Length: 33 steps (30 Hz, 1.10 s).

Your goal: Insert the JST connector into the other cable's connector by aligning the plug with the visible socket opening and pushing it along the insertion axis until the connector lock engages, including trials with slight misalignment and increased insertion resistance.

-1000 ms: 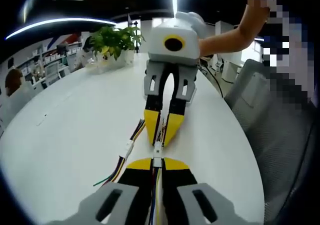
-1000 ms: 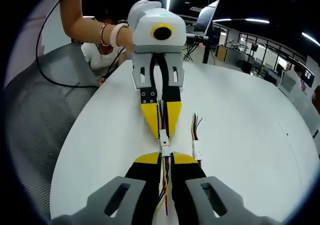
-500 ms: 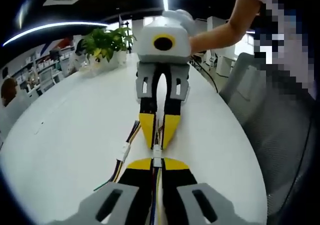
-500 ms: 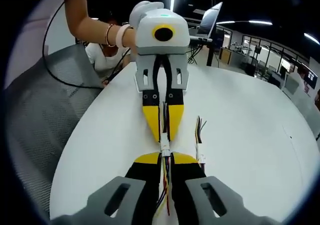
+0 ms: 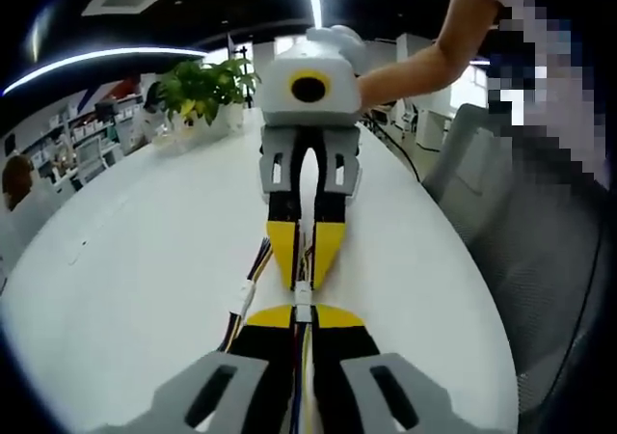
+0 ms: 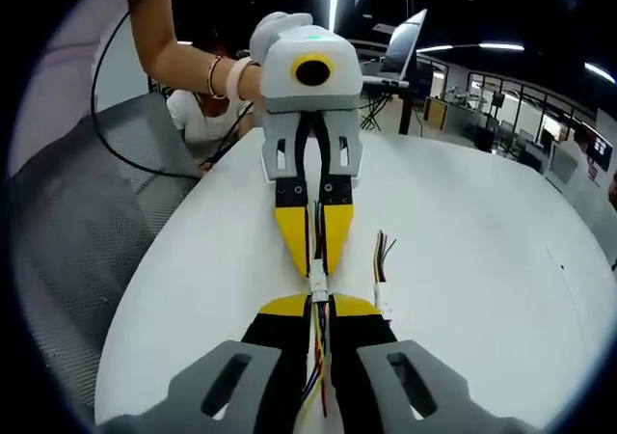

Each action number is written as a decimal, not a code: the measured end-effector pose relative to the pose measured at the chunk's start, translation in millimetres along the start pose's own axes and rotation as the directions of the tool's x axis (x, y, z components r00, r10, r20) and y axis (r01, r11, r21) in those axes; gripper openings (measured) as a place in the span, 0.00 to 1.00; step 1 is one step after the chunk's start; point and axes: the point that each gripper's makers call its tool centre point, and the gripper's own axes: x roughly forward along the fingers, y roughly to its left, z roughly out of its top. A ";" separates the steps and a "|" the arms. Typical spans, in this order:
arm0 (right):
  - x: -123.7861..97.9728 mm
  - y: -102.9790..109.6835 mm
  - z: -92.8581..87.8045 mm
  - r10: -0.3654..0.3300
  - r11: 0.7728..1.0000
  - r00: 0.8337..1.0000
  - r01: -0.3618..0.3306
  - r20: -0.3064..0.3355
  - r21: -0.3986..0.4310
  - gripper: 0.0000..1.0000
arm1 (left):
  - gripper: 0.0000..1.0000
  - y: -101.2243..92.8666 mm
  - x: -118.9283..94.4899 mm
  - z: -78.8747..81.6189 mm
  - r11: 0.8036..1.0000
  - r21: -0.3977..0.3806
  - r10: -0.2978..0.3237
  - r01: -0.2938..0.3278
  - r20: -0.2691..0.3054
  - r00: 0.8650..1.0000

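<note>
Two white JST connectors meet end to end between the facing grippers, seen as a small white joint (image 5: 304, 299) in the left gripper view and joint (image 6: 318, 287) in the right gripper view. My left gripper (image 5: 303, 311) is shut on its cable's connector, coloured wires running back between its jaws. My right gripper (image 6: 319, 302) is shut on the other cable's connector. Each view shows the opposite gripper nose to nose: the right gripper (image 5: 304, 282) and the left gripper (image 6: 317, 272), both with yellow tips. I cannot tell whether the lock has caught.
A spare cable with a white connector (image 5: 247, 297) and loose coloured wires lies on the white table (image 5: 145, 241) beside the grippers, also spare cable (image 6: 381, 284). A potted plant (image 5: 201, 85) stands at the far end. A grey mesh chair (image 5: 511, 212) borders the table edge; a laptop (image 6: 400, 34) sits far back.
Both views have shifted slightly as the hands moved. The two grippers stay nose to nose, with the connectors still joined between them.
</note>
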 end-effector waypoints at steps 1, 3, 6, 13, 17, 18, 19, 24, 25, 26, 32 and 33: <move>-0.3 -1.0 -0.3 -0.003 1.000 1.000 0.003 0.000 0.001 0.03 | 0.00 0.5 0.2 0.2 1.000 -0.001 0.003 -0.003 0.000 1.000; -0.7 -2.4 -0.8 -0.005 1.000 1.000 0.005 0.002 0.005 0.03 | 0.00 1.0 0.7 0.9 1.000 0.007 0.005 -0.005 0.001 1.000; -2.0 -4.1 -0.8 -0.012 1.000 1.000 0.012 0.004 0.008 0.03 | 0.00 2.1 1.1 2.3 1.000 0.009 0.008 -0.008 0.006 1.000; -3.6 -9.2 -3.6 -0.020 1.000 1.000 0.020 0.007 0.008 0.03 | 0.00 6.2 4.2 3.4 0.999 0.036 0.013 -0.013 -0.001 1.000; -3.4 -11.5 -4.9 -0.027 1.000 1.000 0.027 0.005 0.003 0.03 | 0.00 8.4 5.4 2.7 0.999 0.036 0.011 -0.011 -0.003 1.000; -3.3 -12.4 -5.0 -0.030 1.000 1.000 0.030 0.004 -0.001 0.03 | 0.00 9.2 5.6 2.6 0.999 0.034 0.012 -0.012 -0.003 1.000; -3.1 -13.6 -5.0 -0.035 0.999 0.999 0.035 0.005 -0.015 0.03 | 0.00 10.8 5.6 2.3 0.999 0.030 0.013 -0.013 -0.003 1.000; -2.8 -19.0 -4.4 -0.051 0.999 0.999 0.052 0.012 -0.013 0.04 | 0.00 16.5 6.3 2.6 0.999 0.035 0.023 -0.022 -0.005 1.000; -2.4 -19.6 -4.7 -0.053 0.999 0.999 0.053 0.012 -0.010 0.04 | 0.00 17.1 6.7 2.3 0.999 0.034 0.022 -0.022 -0.005 1.000; -1.9 -20.1 -5.0 -0.055 0.998 0.998 0.056 0.011 -0.007 0.04 | 0.00 17.6 7.1 2.0 0.999 0.033 0.022 -0.022 -0.005 1.000; 3.0 -18.1 -10.1 -0.046 0.999 0.999 0.046 -0.006 0.000 0.04 | 0.00 16.4 11.5 -4.0 1.000 0.028 0.009 -0.009 -0.021 1.000; 3.5 -17.6 -10.7 -0.045 0.999 0.999 0.045 -0.008 0.002 0.04 | 0.00 15.8 12.0 -5.1 1.000 0.027 0.006 -0.005 -0.023 1.000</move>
